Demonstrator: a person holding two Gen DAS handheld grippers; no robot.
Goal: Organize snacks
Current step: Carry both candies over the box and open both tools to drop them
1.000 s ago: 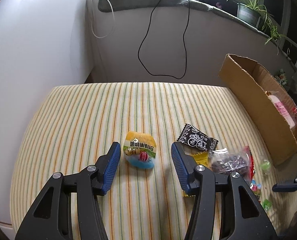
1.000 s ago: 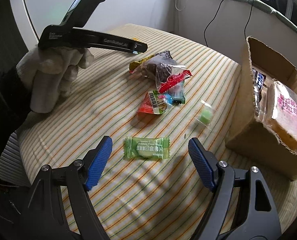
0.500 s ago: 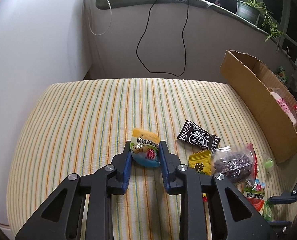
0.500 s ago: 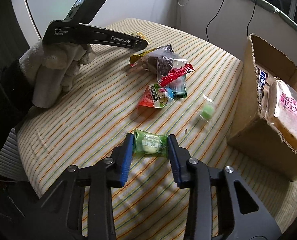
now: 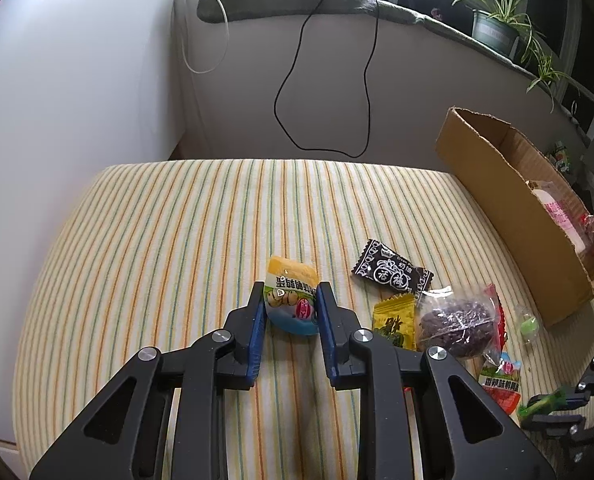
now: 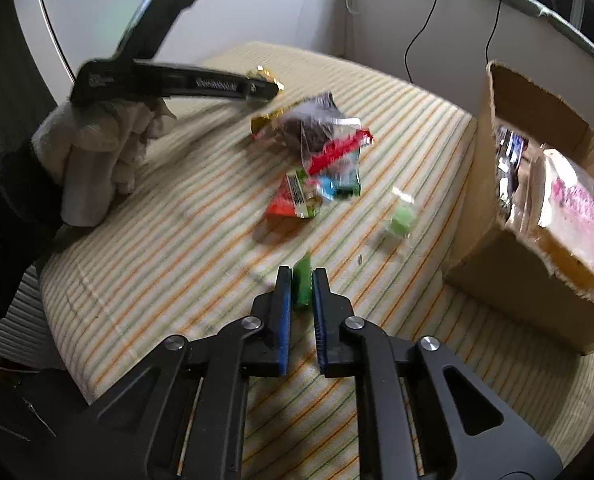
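My left gripper (image 5: 289, 300) is shut on a yellow and blue snack cup (image 5: 292, 298) that rests on the striped tabletop (image 5: 157, 248). My right gripper (image 6: 299, 280) is shut on a green candy wrapper (image 6: 301, 282), held edge-on just above the table; it also shows at the lower right of the left wrist view (image 5: 545, 400). Loose snacks lie between them: a black packet (image 5: 393, 274), a yellow packet (image 5: 395, 320), a clear bag of dark pieces (image 5: 457, 322), a red packet (image 6: 293, 202) and a small green candy (image 6: 401, 220).
An open cardboard box (image 5: 509, 204) stands at the right edge of the table with a pink-labelled pack (image 6: 569, 216) and other packs inside. A white wall is on the left, a ledge with cables and potted plants (image 5: 493, 28) behind. My gloved left hand (image 6: 97, 152) shows in the right wrist view.
Both grippers closed from wide open onto their snacks. The right gripper has lifted the green candy, turned it edge-on, and is moving, as the view is blurred.
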